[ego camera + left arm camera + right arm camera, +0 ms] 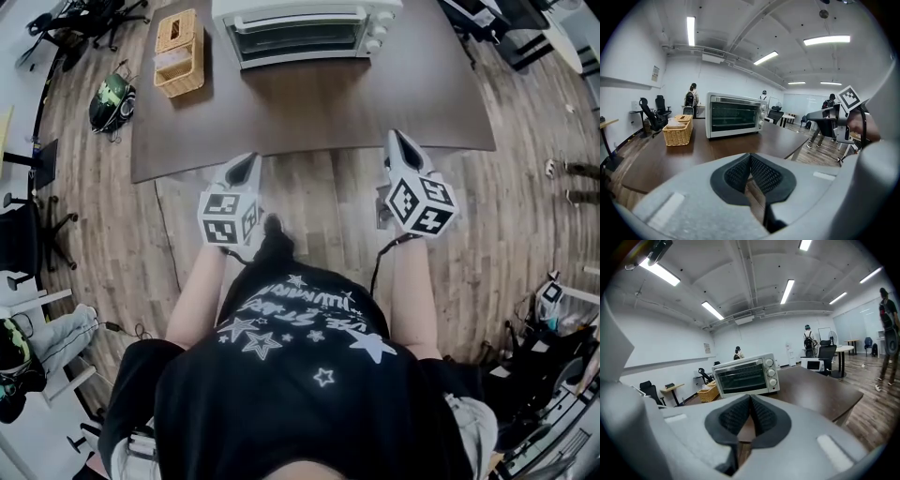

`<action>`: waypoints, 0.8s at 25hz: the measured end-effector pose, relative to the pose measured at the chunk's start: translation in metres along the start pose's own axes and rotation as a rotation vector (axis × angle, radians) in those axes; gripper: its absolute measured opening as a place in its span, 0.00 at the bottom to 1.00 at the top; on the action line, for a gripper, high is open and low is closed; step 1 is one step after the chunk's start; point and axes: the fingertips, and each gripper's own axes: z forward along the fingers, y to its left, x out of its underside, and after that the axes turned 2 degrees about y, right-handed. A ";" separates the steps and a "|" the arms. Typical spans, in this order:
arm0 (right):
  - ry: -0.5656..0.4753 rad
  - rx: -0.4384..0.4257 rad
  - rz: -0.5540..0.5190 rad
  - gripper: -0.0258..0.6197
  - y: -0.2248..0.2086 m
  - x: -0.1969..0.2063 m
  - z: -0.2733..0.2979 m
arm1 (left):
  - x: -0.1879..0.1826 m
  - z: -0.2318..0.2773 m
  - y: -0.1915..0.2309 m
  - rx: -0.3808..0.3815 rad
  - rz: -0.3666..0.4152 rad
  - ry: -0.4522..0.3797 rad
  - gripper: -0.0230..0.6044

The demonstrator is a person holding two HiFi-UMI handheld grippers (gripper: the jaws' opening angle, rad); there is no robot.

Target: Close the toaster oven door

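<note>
A white toaster oven (302, 30) stands at the far edge of the dark brown table (328, 108), its glass door up against its front. It also shows in the left gripper view as the toaster oven (736, 115) and in the right gripper view as the toaster oven (746, 375), door flush, knobs on the right. My left gripper (246, 169) hangs off the table's near edge on the left, shut and empty. My right gripper (401, 147) sits at the near edge on the right, also shut with nothing between its pads. Both are well short of the oven.
A wicker basket (179, 53) stands left of the oven on the table. Office chairs (33, 234) and a helmet (111, 101) lie on the wooden floor to the left. People stand far back in the room (691, 99). A white table (843, 350) stands at the right.
</note>
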 end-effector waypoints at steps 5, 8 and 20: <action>0.016 -0.029 -0.028 0.04 -0.002 0.017 -0.034 | 0.015 -0.020 -0.033 -0.007 0.004 -0.014 0.05; 0.034 -0.047 -0.037 0.04 -0.001 0.032 -0.055 | 0.027 -0.035 -0.052 -0.011 0.007 -0.015 0.05; 0.083 -0.133 -0.056 0.04 0.008 0.082 -0.130 | 0.083 -0.115 -0.101 -0.086 -0.023 -0.001 0.05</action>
